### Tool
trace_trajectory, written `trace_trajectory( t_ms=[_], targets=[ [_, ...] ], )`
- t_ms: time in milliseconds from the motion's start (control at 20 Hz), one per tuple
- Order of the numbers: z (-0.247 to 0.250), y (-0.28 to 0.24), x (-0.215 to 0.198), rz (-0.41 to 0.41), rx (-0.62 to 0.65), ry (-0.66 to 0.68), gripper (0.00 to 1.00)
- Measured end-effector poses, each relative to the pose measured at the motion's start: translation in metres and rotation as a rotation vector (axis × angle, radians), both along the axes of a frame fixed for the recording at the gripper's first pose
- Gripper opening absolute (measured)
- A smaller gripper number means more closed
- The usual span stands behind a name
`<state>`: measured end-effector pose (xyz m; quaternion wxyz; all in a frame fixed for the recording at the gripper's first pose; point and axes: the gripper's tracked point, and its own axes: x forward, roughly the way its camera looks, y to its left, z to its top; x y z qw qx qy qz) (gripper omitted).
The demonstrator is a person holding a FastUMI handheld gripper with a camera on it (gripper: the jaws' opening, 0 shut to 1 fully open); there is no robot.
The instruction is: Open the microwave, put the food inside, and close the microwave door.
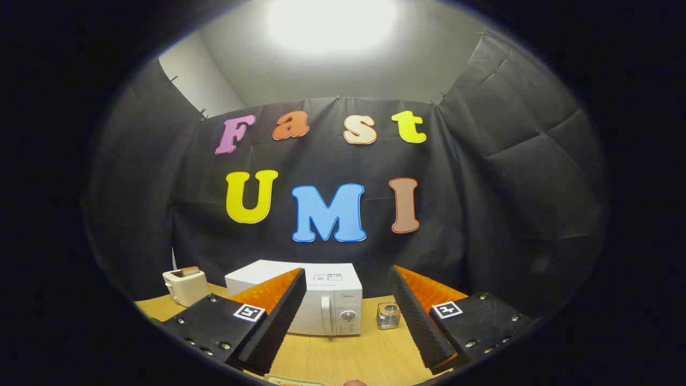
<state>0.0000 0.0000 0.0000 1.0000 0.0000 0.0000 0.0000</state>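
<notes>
Black cloth wall point(482, 187), wooden table point(343, 354) (bright ceiling light point(332, 21) above)

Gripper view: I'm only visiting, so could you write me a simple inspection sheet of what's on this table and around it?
Surface: wooden table, bare between the fingers.
Job's things: white microwave beyond the fingers, door shut, handle and dial on its front; food cannot be identified.
Clutter: cream toaster left of the microwave, something sticking out of its top; small glass jar right of the microwave.
Grippers: gripper open, fingers spread apart, holding nothing, short of the microwave.
Cables: a thin white line behind the toaster, possibly a cord.
Surroundings: black cloth wall, pale ceiling with a bright light.
</notes>
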Motion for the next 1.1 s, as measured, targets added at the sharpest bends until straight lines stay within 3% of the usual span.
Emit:
trace_trajectory(
  t_ms=[650,1100],
  targets=[
    [0.001,0.006,0.005,0.029,-0.023,-0.022,0.98],
    [-0.017,0.023,0.051,0.083,-0.047,0.001,0.97]
  ],
)
